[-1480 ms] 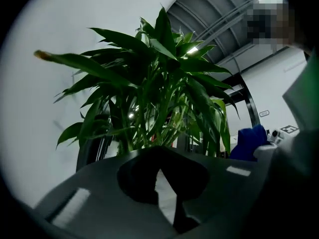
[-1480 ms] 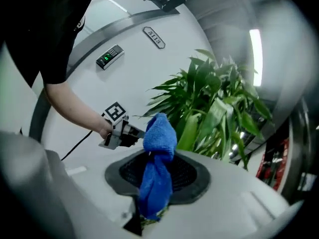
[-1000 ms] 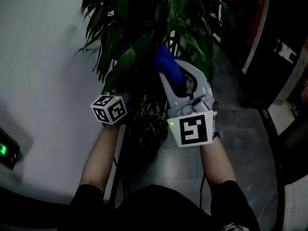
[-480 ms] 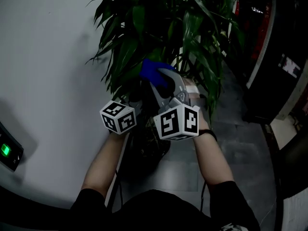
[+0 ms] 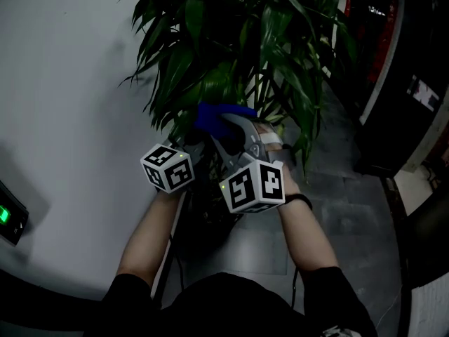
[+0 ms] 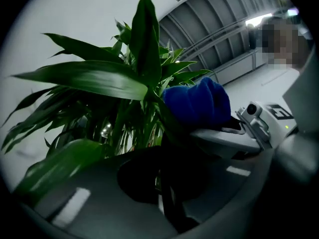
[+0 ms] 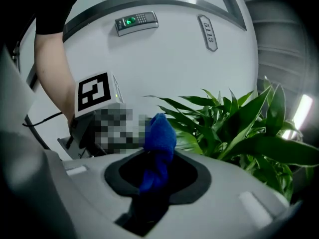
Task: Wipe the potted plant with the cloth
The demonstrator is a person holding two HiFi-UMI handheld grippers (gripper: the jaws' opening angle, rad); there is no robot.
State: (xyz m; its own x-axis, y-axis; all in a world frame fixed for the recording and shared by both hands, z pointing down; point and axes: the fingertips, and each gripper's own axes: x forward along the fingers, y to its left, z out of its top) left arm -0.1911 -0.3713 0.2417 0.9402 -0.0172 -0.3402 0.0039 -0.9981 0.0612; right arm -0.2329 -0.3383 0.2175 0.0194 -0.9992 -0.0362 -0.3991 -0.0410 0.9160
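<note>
Change on record: the right hand-held gripper point(image 7: 149, 183) has carried the cloth point(image 7: 160, 138) leftward and lower across the foliage over the past second. It now sits close beside the left hand-held gripper point(image 6: 162, 183), and its marker cube has turned.

Item, potted plant point(image 5: 210, 41): tall, with long dark green leaves. It stands on the floor point(image 5: 337, 216) against a pale wall point(image 5: 63, 83). The pot is lost in shadow beneath the leaves.

Item, cloth: blue and bunched, pinched in the right hand-held gripper's jaws. Its free end stands clear above them and lies among the lower leaves at the plant's near side.

Item, left hand-held gripper: its jaws appear pressed together on a thin stalk point(image 6: 158, 133) that rises to a broad upright leaf. The dim light leaves this reading uncertain.

Step in hand, judged: wiping a leaf while the other side steadies it.

Handling note: the left grip should stay light, since the stalk would likely bruise or snap under force. The bunched free end, not the hard jaw tips, should meet the leaf. Strokes would go best from stalk towards tip, along the leaf.
</note>
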